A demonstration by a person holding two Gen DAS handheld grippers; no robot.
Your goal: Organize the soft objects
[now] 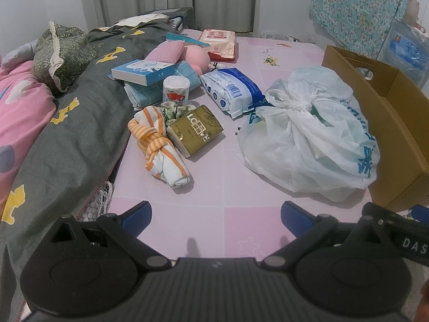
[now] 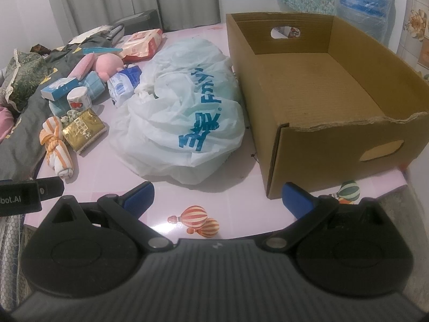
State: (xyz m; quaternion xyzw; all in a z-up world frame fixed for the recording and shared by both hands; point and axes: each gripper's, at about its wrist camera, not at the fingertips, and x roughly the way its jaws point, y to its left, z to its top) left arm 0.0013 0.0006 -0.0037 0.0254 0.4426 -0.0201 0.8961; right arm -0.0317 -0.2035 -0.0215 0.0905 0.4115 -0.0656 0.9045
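Both hand-held grippers, left [image 1: 215,218] and right [image 2: 217,197], gape wide, holding nothing. White plastic bag [image 2: 182,112] at twelve o'clock hides its contents; cardboard box [image 2: 308,86] at two o'clock sits beside it on the bed [image 2: 236,209].

Crinkled plastic bag [image 2: 185,112], matt corrugated cardboard box [image 2: 335,86], glossy tabletop [image 2: 241,204]

one cardboard box [image 2: 316,86], one tied plastic bag [image 2: 185,112], one knotted striped towel [image 1: 158,145], one gold tissue pack [image 1: 195,131], one paper roll [image 1: 175,90], two wipe packs [image 1: 233,86] [image 1: 218,43], one pink plush toy [image 1: 194,56], one blue tissue box [image 1: 142,71].
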